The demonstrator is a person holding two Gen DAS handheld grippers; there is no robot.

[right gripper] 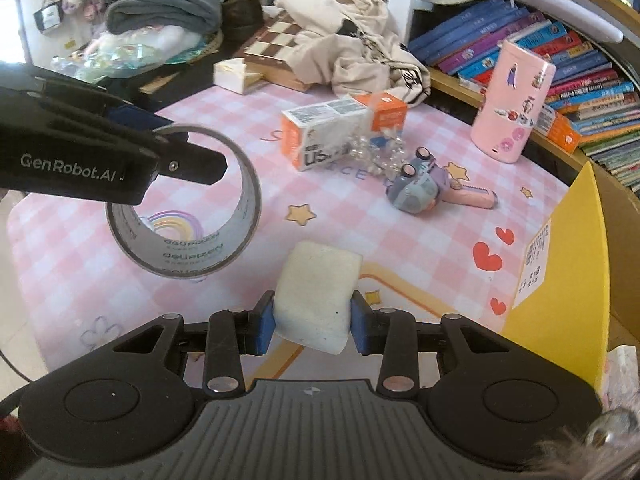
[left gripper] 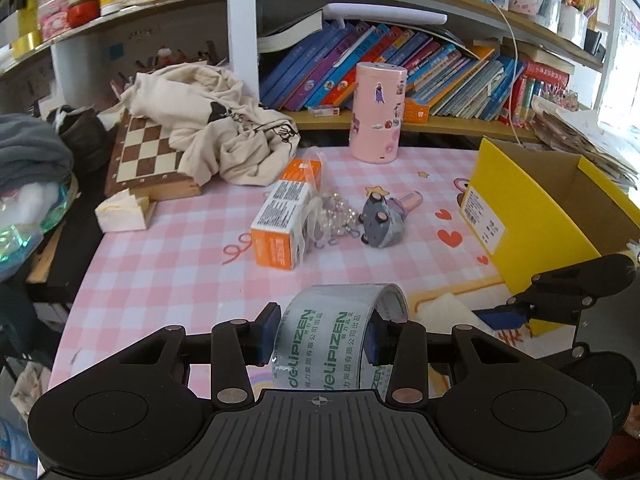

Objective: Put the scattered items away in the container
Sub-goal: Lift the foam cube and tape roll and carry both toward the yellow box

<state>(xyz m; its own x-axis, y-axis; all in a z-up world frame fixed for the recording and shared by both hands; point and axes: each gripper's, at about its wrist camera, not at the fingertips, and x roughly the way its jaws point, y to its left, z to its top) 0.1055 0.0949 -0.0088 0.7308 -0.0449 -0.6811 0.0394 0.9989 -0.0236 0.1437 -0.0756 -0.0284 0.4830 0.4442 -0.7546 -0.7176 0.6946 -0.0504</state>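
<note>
The tape roll (left gripper: 336, 340) is gripped by the left hand-held gripper (left gripper: 322, 336), the sponge (right gripper: 316, 300) by the right hand-held gripper (right gripper: 314, 322); either could be knocked loose against the box (left gripper: 520, 216) wall.

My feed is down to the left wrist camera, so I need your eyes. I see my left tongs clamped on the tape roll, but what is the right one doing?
Observer: The right tongs are shut on a white sponge block.
Operator: Is my tape roll off the table?
Observer: Yes. In the right wrist view the tape roll hangs above the pink checked mat, and the rainbow print shows through its core.
Operator: Where is the box from the sponge?
Observer: The yellow box stands just right of the sponge, its label facing the mat.
</note>
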